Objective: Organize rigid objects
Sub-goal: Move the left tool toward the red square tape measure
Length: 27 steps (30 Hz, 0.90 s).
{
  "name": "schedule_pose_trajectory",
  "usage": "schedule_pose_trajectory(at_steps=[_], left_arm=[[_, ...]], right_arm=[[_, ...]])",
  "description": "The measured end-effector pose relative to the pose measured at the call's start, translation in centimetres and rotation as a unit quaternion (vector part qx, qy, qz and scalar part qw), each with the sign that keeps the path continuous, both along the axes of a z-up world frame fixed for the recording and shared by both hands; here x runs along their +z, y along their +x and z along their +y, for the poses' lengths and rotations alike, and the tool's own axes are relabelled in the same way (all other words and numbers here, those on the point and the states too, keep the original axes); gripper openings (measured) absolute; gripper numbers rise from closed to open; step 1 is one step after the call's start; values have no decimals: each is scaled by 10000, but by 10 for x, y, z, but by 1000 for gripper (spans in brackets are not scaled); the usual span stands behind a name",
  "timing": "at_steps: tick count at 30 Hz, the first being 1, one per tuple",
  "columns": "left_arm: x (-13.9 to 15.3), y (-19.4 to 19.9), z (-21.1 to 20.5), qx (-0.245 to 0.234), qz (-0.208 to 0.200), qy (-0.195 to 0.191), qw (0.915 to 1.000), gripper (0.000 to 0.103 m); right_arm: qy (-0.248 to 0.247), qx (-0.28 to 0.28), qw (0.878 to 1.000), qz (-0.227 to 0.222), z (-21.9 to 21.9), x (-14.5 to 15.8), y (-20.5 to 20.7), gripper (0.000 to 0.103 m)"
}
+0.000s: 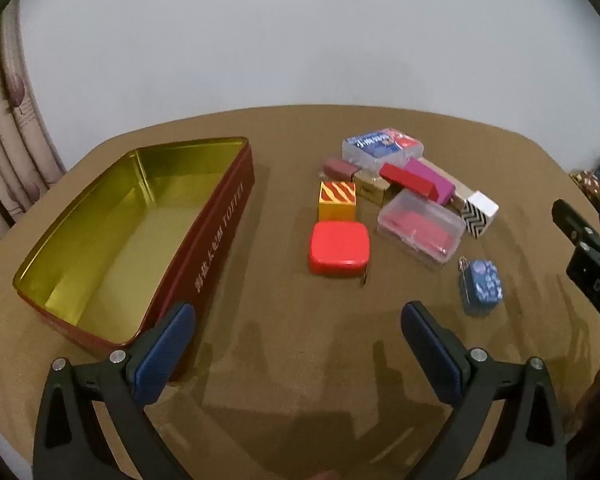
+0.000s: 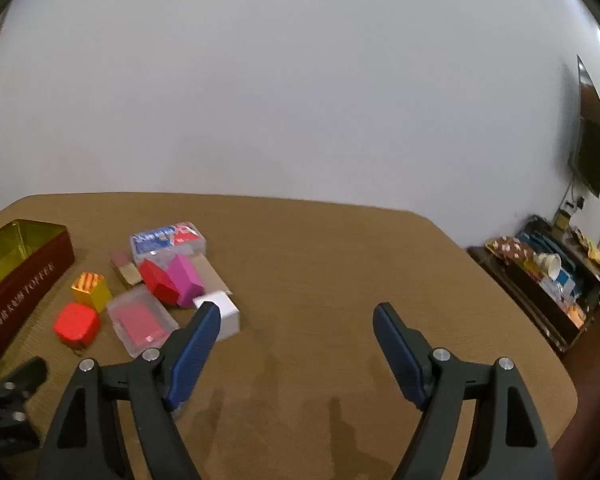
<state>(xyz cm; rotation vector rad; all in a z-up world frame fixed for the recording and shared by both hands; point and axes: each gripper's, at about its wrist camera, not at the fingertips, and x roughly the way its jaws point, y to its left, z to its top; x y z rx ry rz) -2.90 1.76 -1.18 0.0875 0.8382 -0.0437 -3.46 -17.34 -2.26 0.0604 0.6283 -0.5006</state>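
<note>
While both sets of jaws are held wide apart and empty, the left gripper (image 1: 298,320) is seen above bare desk (image 1: 300,360). Small boxes (image 1: 380,200) are clustered right of the open tin (image 1: 204,216); the right gripper (image 2: 296,322) is poised beside them.

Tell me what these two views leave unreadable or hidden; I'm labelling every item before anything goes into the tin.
- Small blue patterned case: in the right wrist view, not visible.
- White box with zigzag side: right wrist view, partly covered by the right gripper.
- Gold box: left wrist view, half under the red box.
- Toffee tin: right wrist view, cut off by the left edge.
</note>
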Motion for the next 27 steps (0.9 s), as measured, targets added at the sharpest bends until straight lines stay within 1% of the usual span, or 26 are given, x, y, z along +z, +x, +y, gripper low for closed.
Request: schedule_pose_trajectory(at_steps=[2,5,9,12,19,23,24,25,27], left_arm=[[-1,1,1,-1,76,-29,10000,102],[-1,7,1,-25,163,-98,9998,102],[-1,26,-5,-32,382,-94,9992,102],[-3,41,-7,-25,571,-195,9982,102],[-11,70,-9,-69,818,16,9966,102],[-19,86,-7,-121,951,163,9953,102],[-22,89,-6,-155,991,185,9948,100],[-23,92,-6,-198,1012,200,9945,95],[-28,94,-6,-263,1037,250,9939,89]], right_arm=[[93,-57,9999,7,-6,-6,-6,81],[83,-144,9999,8,-10,-13,-13,81],[177,-168,9997,14,-17,-14,-13,81],[284,-138,9995,56,-23,-15,-10,81],[650,-122,9978,81,-36,-22,-3,81],[686,-103,9976,66,-36,-23,-2,81],[680,-101,9976,72,-36,-24,-2,81],[675,-93,9976,81,-35,-24,0,81],[669,-72,9977,105,-35,-25,1,81]])
